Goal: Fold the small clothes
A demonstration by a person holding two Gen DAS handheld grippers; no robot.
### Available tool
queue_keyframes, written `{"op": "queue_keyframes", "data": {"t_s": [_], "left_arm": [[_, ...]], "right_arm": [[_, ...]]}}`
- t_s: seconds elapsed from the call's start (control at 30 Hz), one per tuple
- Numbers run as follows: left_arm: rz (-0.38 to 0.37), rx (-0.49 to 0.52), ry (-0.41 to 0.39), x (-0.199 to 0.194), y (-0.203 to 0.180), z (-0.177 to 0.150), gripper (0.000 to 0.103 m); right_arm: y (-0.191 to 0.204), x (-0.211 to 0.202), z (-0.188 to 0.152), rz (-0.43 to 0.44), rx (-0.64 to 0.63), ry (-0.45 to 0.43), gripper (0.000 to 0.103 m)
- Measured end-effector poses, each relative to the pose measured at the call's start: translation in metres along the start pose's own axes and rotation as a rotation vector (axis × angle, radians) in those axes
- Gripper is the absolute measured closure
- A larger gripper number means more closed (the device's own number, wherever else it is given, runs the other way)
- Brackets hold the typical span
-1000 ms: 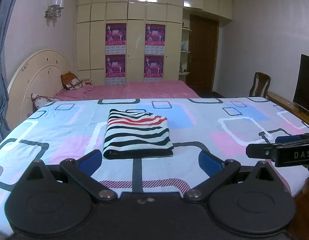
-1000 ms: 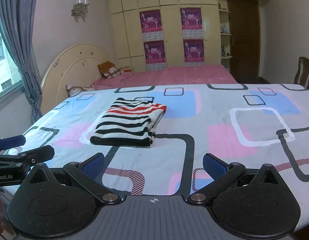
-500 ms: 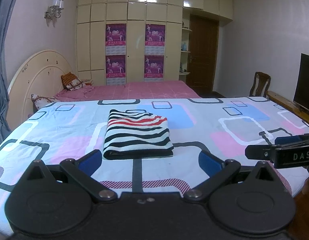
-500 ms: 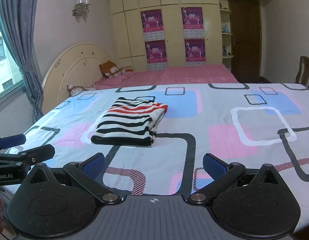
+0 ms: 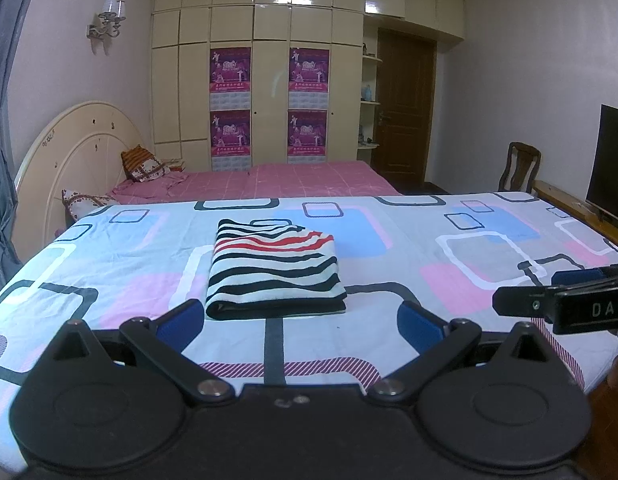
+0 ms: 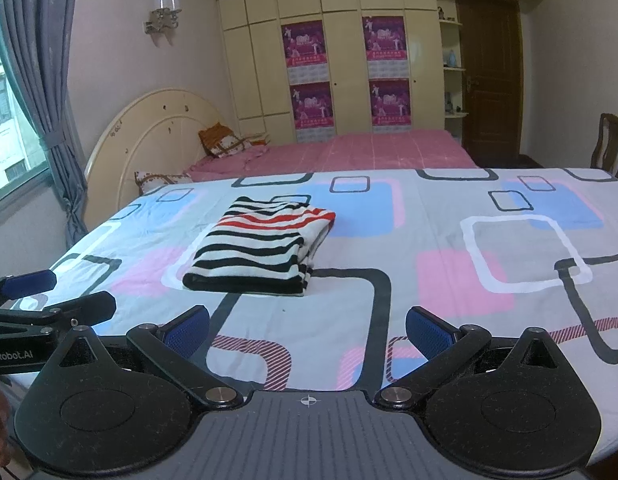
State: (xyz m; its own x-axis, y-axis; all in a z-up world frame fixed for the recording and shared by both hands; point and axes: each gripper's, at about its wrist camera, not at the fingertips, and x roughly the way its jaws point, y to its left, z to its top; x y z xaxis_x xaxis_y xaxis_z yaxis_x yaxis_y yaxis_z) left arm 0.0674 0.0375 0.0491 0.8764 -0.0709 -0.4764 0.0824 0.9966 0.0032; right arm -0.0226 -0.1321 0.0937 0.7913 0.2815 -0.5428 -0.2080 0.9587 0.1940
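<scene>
Both our left gripper (image 5: pixel 301 328) and right gripper (image 6: pixel 308 332) were spread wide, holding nothing, near the bed's (image 5: pixel 449 272) front edge. We saw the folded striped garment (image 5: pixel 274 272) lying flat on the patterned bedsheet (image 6: pixel 449 248), apart from both.

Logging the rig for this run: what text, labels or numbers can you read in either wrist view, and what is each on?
"DAS", cut off at the picture's edge: on the right gripper, seen from the left wrist.
"nRobot.AI", its start cut off: on the left gripper, seen from the right wrist.
Posters on the wardrobe: print too small and blurred to read.
Striped garment: no text.
</scene>
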Motion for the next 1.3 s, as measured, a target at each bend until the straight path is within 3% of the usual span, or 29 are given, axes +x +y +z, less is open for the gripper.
{"op": "queue_keyframes", "data": {"t_s": [1.3], "left_arm": [[-0.011,-0.013,-0.010,0.003,0.020,0.001,0.000]], "right_arm": [[0.005,0.012,0.001,0.013,-0.009,0.013,0.000]]}}
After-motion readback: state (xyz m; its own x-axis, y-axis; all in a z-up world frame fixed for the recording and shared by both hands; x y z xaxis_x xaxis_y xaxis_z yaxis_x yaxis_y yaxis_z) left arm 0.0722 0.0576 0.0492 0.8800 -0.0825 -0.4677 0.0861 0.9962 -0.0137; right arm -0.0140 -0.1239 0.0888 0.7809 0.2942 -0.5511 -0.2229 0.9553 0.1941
